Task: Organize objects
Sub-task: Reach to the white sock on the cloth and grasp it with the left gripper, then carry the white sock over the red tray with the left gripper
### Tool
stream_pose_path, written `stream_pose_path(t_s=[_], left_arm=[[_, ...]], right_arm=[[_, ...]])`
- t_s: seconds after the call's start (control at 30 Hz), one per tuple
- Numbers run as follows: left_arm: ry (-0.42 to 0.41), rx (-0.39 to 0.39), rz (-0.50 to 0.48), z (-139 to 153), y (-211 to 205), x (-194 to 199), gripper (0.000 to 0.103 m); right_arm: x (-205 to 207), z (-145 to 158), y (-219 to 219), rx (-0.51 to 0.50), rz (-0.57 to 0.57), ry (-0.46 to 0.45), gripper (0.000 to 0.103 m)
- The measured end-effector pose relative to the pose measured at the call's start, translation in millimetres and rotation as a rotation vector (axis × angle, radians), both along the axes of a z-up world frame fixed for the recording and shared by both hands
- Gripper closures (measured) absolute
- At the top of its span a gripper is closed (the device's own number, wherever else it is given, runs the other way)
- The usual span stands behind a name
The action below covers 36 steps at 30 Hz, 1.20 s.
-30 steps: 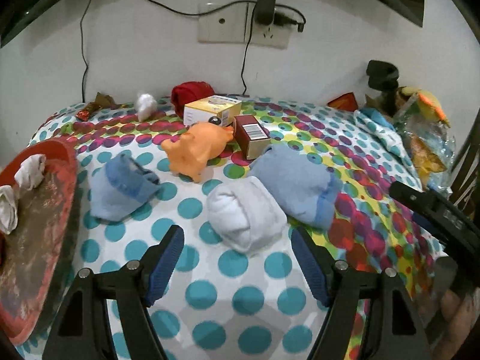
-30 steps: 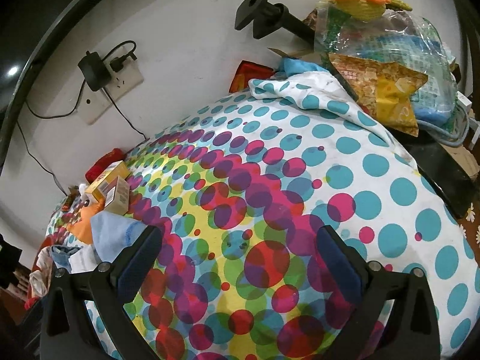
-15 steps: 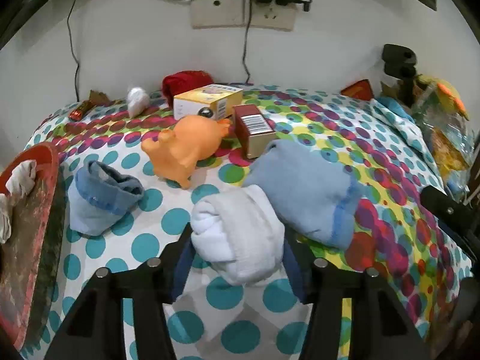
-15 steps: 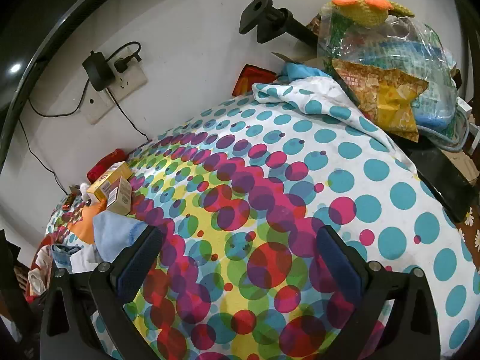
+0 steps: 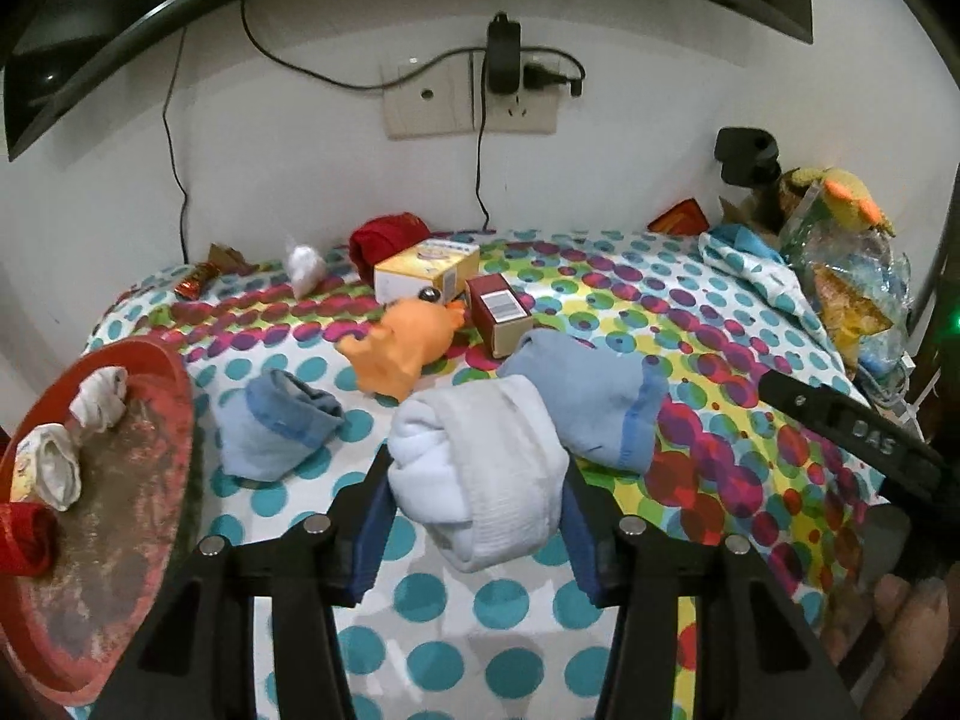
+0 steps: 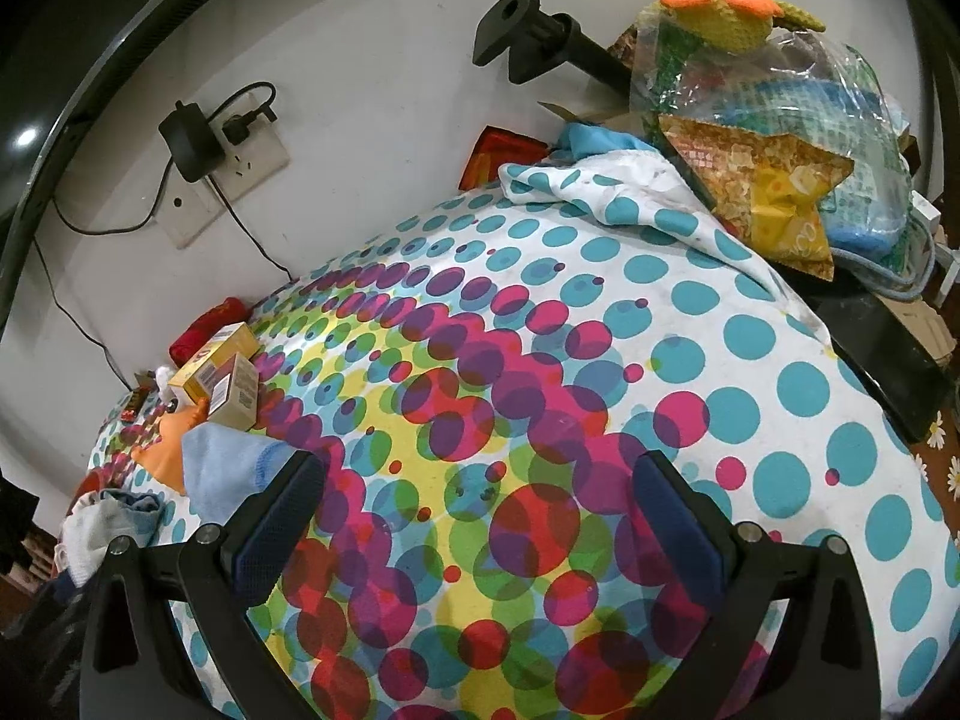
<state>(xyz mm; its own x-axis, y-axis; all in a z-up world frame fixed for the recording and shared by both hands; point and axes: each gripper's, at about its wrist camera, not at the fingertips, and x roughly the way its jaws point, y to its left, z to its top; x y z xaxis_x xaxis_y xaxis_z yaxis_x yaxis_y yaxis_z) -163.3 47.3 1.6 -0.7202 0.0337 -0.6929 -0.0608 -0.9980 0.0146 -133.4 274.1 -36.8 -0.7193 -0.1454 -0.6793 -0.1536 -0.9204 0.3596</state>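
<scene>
At the far left of the left wrist view a round red tray (image 5: 174,384) overhangs the table edge, its worn face holding two white rolled socks (image 5: 99,399) and a red roll (image 5: 24,534). Beside it, on the polka-dot tablecloth (image 5: 600,300), lies a light-blue sock bundle (image 5: 273,429). The left gripper (image 5: 477,492) is clamped on the white rolled sock (image 5: 480,468), its blue pads pressed into both sides; the sock seems raised just off the cloth, though the angle makes that hard to confirm. Behind it sit an orange rubber toy (image 5: 408,342), a yellow box (image 5: 426,270), a dark red box (image 5: 498,315), a red knitted ball (image 5: 384,237) and a small white wad (image 5: 303,267). A larger blue sock (image 5: 594,396) rests just right of the held one. On the white wall, a socket plate (image 5: 468,99) carries a black charger (image 5: 503,60) with cables trailing down. At the right edge a clear plastic bag (image 5: 852,276) of odds and ends is topped by a yellow knitted toy (image 5: 846,204).

In the right wrist view the right gripper (image 6: 480,516) hangs over bare cloth, jaws spread wide with nothing between them. A black clamp mount (image 6: 534,39) stands by the wall.
</scene>
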Motion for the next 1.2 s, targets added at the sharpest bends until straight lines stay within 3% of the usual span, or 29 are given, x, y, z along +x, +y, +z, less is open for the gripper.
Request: stream_pose_path(t_s=[0.33, 0.63, 0.9, 1.2], left_arm=[[0.032, 0.036, 0.046, 24.9, -41.3, 24.1, 0.053], [0.038, 0.060, 0.164, 31.4, -121.4, 58.6, 0.053], [0.022, 0.077, 0.302, 24.3, -205.8, 99.0, 0.053], [-0.020, 0.060, 0.412, 3.8, -269.2, 126.9, 0.053]], right_arm=[[-0.9, -2.0, 1.7, 0.000, 0.000, -0.006, 0.001], [-0.5, -3.8, 1.0, 0.000, 0.001, -0.007, 0.001], [0.6, -4.9, -1.6, 0.002, 0.002, -0.008, 0.001], [0.7, -4.8, -1.2, 0.003, 0.001, -0.009, 0.001]])
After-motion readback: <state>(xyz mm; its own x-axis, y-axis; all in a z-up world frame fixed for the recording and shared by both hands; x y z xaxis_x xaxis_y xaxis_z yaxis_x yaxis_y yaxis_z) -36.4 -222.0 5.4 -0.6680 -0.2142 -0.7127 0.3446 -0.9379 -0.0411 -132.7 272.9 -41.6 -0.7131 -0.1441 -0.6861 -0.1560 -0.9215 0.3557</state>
